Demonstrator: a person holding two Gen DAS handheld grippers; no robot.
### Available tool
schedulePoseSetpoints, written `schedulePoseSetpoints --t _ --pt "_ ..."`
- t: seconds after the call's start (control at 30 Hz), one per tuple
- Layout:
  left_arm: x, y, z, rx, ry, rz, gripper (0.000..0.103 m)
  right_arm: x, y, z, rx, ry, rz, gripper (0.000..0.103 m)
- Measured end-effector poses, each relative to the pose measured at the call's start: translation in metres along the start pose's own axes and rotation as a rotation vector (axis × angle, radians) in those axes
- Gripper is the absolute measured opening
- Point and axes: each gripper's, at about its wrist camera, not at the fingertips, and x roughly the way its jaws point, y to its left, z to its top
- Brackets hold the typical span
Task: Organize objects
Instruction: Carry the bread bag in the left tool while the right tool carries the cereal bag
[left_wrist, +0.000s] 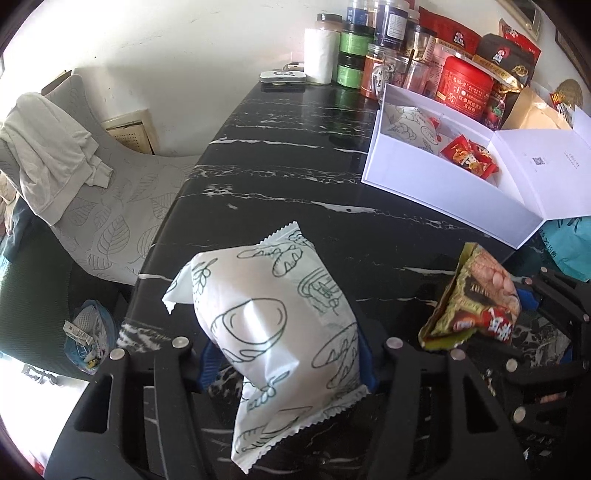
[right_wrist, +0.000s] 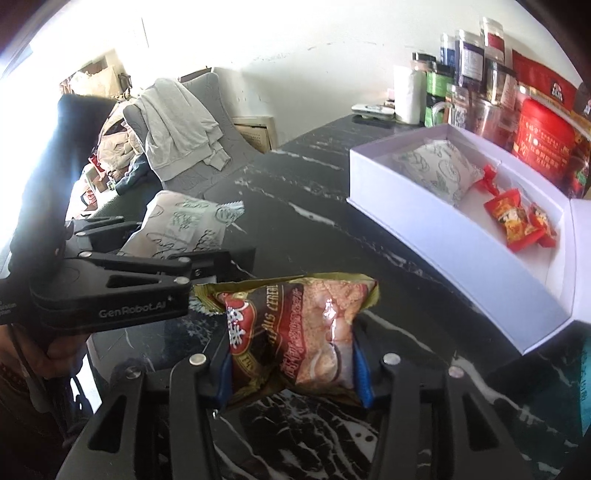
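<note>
Nearest the left wrist camera, the left tool (left_wrist: 284, 365) pinches a white snack pack (left_wrist: 275, 325) printed with green line drawings, its blue pads pressed against the pack's lower half and its long axis running up and away from the lens, above the black marble worktop (left_wrist: 295, 184). Beyond it, toward the worktop's far right corner, sits the open white box (left_wrist: 436, 184), already holding a matching white pack and some red sweets; jars and red tins crowd the back edge behind it. This view also catches the brown cereal packet (left_wrist: 476, 299) off to the right, with the other tool's dark frame behind it. From the right wrist camera, the right tool (right_wrist: 291, 365) clamps that cereal packet (right_wrist: 295, 332) across its middle, so the packet's long axis lies crosswise between the fingers. The box (right_wrist: 458, 243) lies ahead and to the right, its open top facing up and its near long wall presented to the tool; judging by this, the right hand is the nearer one to drop first. Only this view shows the box interior fully, with free floor near the front end, and the left tool (right_wrist: 155, 258) from the side, holding the white pack (right_wrist: 181, 225) well left of the box.
</note>
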Motion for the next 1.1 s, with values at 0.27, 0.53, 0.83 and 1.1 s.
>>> schedulePoseSetpoints --t 0.27,0.53,0.83,1.1 --pt "-0.03 0.006 0.006 -0.002 -0.034 0.004 0.056 -0.022 0.012 0.014 -0.03 -0.035 -0.016 0.051" --pt "-0.051 -0.005 0.017 0.031 -0.064 -0.02 0.056 -0.046 0.015 0.022 -0.04 -0.061 -0.035 0.051" --pt "-0.056 -0.031 0.028 0.114 -0.072 -0.063 0.056 -0.066 0.006 0.019 0.002 -0.082 -0.068 0.051" --pt "-0.05 -0.058 0.039 0.189 -0.066 -0.129 0.056 -0.084 -0.011 0.01 0.076 -0.091 -0.162 0.051"
